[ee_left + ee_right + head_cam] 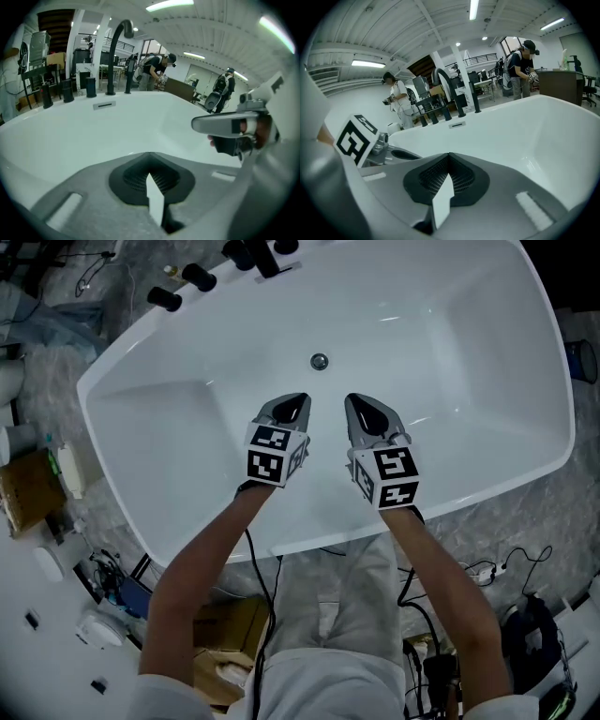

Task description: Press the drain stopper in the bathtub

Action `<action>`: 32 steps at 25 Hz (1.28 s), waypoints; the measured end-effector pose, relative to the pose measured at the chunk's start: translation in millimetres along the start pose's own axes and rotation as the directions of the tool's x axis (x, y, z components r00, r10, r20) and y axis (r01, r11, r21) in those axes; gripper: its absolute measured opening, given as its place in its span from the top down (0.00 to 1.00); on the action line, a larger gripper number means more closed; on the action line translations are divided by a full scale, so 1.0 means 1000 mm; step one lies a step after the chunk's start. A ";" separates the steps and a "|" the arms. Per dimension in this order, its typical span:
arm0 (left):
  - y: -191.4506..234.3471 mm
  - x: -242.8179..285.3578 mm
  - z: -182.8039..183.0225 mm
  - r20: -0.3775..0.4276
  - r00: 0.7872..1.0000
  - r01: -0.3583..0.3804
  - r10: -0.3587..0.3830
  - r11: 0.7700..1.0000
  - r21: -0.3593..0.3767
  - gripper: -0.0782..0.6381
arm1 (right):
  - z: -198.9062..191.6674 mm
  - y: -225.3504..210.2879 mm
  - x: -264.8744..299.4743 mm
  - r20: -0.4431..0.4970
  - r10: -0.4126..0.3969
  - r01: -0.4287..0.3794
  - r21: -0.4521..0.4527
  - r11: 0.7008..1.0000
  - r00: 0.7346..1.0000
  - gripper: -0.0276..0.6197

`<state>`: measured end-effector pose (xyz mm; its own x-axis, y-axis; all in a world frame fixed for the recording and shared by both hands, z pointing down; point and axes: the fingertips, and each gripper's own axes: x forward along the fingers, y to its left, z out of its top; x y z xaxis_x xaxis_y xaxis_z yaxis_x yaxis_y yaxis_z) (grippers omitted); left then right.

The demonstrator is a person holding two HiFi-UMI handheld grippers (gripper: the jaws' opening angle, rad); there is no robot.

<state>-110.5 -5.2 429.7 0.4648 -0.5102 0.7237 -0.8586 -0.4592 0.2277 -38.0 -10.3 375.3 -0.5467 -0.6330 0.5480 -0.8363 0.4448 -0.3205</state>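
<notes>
Bathtub: white, seen from above in the head view. The person stands at its near long rim, both forearms reaching over the rim into the basin.

Drain stopper: round, metallic, on the tub floor towards the far wall. Nothing touches it. It lies beyond both gripper tips, roughly on the line between them.

Left gripper: held above the tub floor, tips pointing at the far wall. In the left gripper view the jaws are closed tip to tip, with only a thin sliver of white tub showing behind them. Nothing is between them.

Right gripper: held beside the left gripper, close but apart, pointing the same way. In the right gripper view the jaws are likewise closed, with nothing between them.

Cross views: the right gripper shows at the right edge of the left gripper view. The left gripper shows at the left of the right gripper view.

Faucet: black, mounted on the far rim, with black knobs beside it. An overflow slot sits in the far wall below the faucet.

Surroundings: boxes and cables lie on the floor around the tub. Other persons stand in the room beyond.
</notes>
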 end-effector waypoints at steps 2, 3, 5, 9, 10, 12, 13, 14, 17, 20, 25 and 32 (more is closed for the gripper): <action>-0.015 -0.026 0.011 0.030 0.999 0.010 -0.012 0.999 0.046 0.89 | 0.014 0.009 -0.012 0.020 -0.002 0.001 0.013 1.000 1.000 0.96; -0.022 -0.039 0.016 0.043 0.999 0.009 -0.012 0.997 0.075 0.89 | 0.022 0.014 -0.019 0.032 -0.002 0.001 0.021 1.000 0.999 0.96; -0.032 -0.063 0.024 0.068 0.998 0.015 -0.021 0.996 0.088 0.89 | 0.040 0.024 -0.031 0.060 0.000 -0.002 0.034 0.999 0.998 0.96; -0.050 -0.119 0.044 0.102 0.994 0.032 -0.037 0.998 0.053 0.89 | 0.076 0.048 -0.053 0.103 0.018 -0.022 0.041 0.999 0.995 0.96; -0.054 -0.134 0.049 0.107 0.994 0.026 -0.032 0.998 0.059 0.89 | 0.084 0.054 -0.060 0.111 0.021 -0.025 0.041 0.999 0.994 0.96; -0.056 -0.160 0.060 0.113 0.993 0.010 -0.017 0.998 0.060 0.89 | 0.101 0.064 -0.071 0.128 0.020 -0.026 0.044 0.999 0.992 0.96; -0.057 -0.173 0.067 0.121 0.993 0.004 -0.010 0.999 0.052 0.89 | 0.109 0.069 -0.077 0.137 0.019 -0.025 0.048 0.999 0.990 0.96; -0.058 -0.186 0.073 0.132 0.991 -0.001 -0.005 0.999 0.043 0.89 | 0.116 0.075 -0.084 0.144 0.018 -0.026 0.051 0.998 0.989 0.96; -0.065 -0.223 0.090 0.178 0.984 -0.021 0.015 0.999 0.033 0.89 | 0.133 0.094 -0.110 0.169 0.020 -0.029 0.050 0.998 0.985 0.96; -0.068 -0.257 0.106 0.207 0.977 -0.047 0.043 0.999 0.017 0.89 | 0.150 0.116 -0.132 0.186 0.038 -0.047 0.042 0.998 0.982 0.96; -0.079 -0.322 0.134 0.275 0.959 -0.082 0.072 0.996 0.023 0.89 | 0.178 0.160 -0.171 0.211 0.085 -0.093 0.026 0.995 0.974 0.96; -0.109 -0.411 0.134 0.329 0.942 -0.088 0.065 0.995 0.055 0.89 | 0.204 0.223 -0.231 0.235 0.132 -0.129 -0.028 0.991 0.963 0.96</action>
<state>-179.0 156.6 20.4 0.4533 -0.7498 0.4820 -0.8828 -0.4522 0.1269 -107.0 105.6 19.7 -0.6467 -0.6995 0.3041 -0.7571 0.5403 -0.3672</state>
